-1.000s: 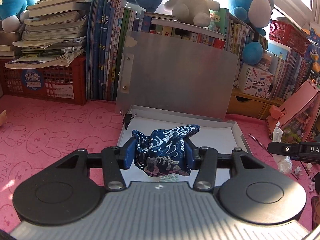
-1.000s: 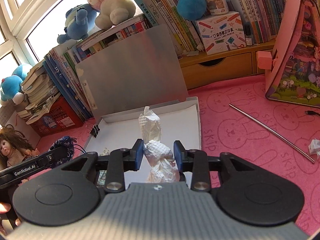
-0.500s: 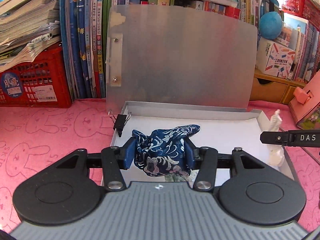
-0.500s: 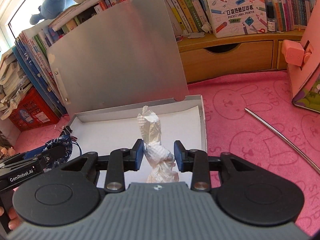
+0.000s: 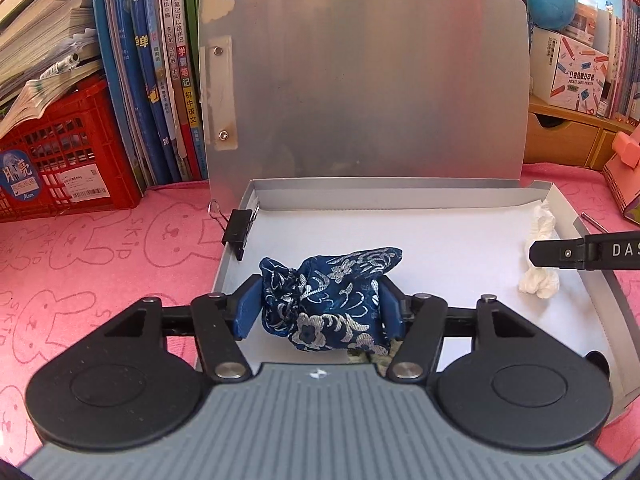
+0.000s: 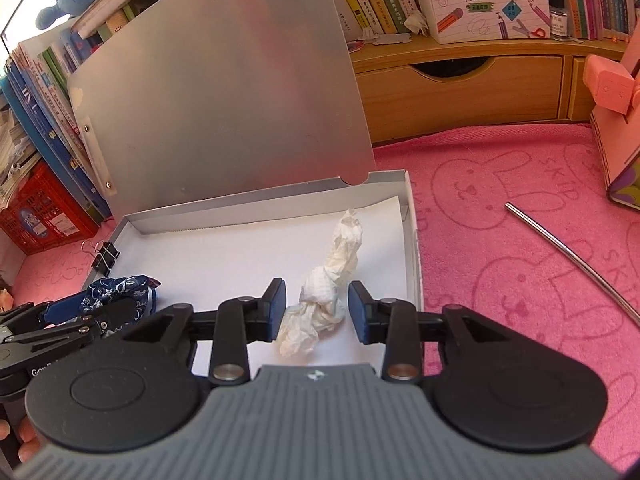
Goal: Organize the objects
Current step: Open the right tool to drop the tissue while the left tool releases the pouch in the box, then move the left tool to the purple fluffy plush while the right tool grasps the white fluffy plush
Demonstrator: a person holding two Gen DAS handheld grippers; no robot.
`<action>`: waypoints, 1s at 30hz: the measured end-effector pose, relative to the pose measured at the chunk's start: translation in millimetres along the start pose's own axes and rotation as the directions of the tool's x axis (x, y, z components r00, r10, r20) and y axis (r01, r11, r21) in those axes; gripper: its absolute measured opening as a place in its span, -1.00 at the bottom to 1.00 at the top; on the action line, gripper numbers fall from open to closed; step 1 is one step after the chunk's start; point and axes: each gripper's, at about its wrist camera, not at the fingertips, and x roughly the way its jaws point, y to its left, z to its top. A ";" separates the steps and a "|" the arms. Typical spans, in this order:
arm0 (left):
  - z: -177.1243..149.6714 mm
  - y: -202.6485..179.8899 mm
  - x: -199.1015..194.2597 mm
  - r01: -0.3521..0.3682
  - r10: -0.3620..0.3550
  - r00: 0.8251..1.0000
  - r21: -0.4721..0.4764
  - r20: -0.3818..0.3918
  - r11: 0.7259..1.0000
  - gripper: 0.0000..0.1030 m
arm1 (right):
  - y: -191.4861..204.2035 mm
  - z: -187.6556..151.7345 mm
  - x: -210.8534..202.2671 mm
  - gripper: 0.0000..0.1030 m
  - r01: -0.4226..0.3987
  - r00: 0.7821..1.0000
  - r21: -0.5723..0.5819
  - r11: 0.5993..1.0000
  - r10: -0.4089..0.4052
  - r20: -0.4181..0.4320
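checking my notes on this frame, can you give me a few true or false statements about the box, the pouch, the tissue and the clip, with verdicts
1. The grey box has its lid standing open. True.
2. The blue patterned pouch lies on the pink mat outside the box. False: it is over the box's white floor, between the fingers of the left tool, whose jaws are opening.
3. The crumpled white tissue is clamped tight by the right tool. False: there are gaps on both sides of it; the jaws are opening.
4. A black binder clip sits on the box's left wall. True.
5. A metal rod lies inside the box. False: it lies on the pink mat, right of the box.
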 end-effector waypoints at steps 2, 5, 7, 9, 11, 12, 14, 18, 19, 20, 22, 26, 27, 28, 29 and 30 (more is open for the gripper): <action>-0.3 -1.1 -12.9 0.001 -0.001 1.000 0.000 0.025 1.000 0.48 | -2.2 -1.5 -10.1 0.20 -0.010 1.000 0.017 1.000 0.010 0.012; -0.8 -2.5 -36.3 0.016 -0.016 0.998 -0.003 0.056 1.000 0.59 | -1.1 -4.1 -29.8 0.24 -0.005 0.999 0.019 1.000 0.005 0.040; -2.9 -4.1 -53.2 0.020 -0.020 0.997 0.003 0.079 1.000 0.63 | 0.9 -8.2 -45.7 0.26 -0.008 0.998 0.016 1.000 0.007 0.061; -7.2 -6.8 -73.7 0.026 -0.028 0.994 0.015 0.103 1.000 0.66 | 6.0 -13.7 -61.0 0.28 -0.012 0.997 0.007 1.000 0.012 0.080; -13.0 -8.9 -92.6 0.034 -0.037 0.992 0.026 0.119 0.999 0.68 | 11.7 -21.6 -76.8 0.29 -0.014 0.995 -0.005 1.000 0.014 0.096; -16.3 -9.3 -101.6 0.038 -0.041 0.991 0.029 0.127 0.999 0.68 | 14.6 -26.2 -85.2 0.30 -0.014 0.995 -0.014 1.000 0.015 0.103; -24.5 -9.3 -121.0 0.049 -0.053 0.988 0.029 0.146 0.998 0.68 | 21.4 -35.8 -100.2 0.30 -0.011 0.993 -0.035 0.999 0.015 0.117; -44.2 -7.6 -156.7 0.077 -0.080 0.981 0.022 0.177 0.997 0.71 | 32.0 -57.7 -129.6 0.32 -0.010 0.989 -0.072 0.997 0.020 0.146; -49.6 -7.1 -163.8 0.082 -0.084 0.979 0.018 0.184 0.996 0.71 | 34.1 -63.0 -135.6 0.33 -0.012 0.988 -0.078 0.997 0.024 0.150; -55.8 -6.2 -171.3 0.086 -0.087 0.978 0.014 0.190 0.996 0.71 | 35.3 -68.1 -141.3 0.34 -0.015 0.988 -0.083 0.996 0.028 0.153; -67.9 -4.9 -184.3 0.096 -0.097 0.975 0.011 0.201 0.995 0.72 | 37.8 -80.6 -153.6 0.35 -0.018 0.987 -0.097 0.995 0.033 0.160; -94.1 -2.4 -205.5 0.106 -0.103 0.970 -0.005 0.222 0.994 0.73 | 40.4 -104.2 -175.8 0.40 -0.007 0.983 -0.137 0.991 0.032 0.181; -102.3 -1.8 -210.6 0.107 -0.103 0.968 -0.008 0.228 0.994 0.73 | 40.5 -110.1 -180.5 0.42 -0.004 0.982 -0.148 0.989 0.032 0.188; -108.7 -1.3 -214.2 0.108 -0.103 0.967 -0.008 0.231 0.994 0.73 | 40.8 -116.1 -185.1 0.44 -0.001 0.980 -0.157 0.988 0.032 0.196; -115.7 -1.0 -217.6 0.108 -0.103 0.967 -0.006 0.235 0.994 0.73 | 40.8 -122.0 -189.4 0.45 0.002 0.979 -0.167 0.986 0.032 0.202; -121.5 -0.7 -219.8 0.105 -0.101 0.966 -0.005 0.237 0.994 0.73 | 41.0 -127.2 -192.7 0.47 0.006 0.978 -0.176 0.984 0.031 0.207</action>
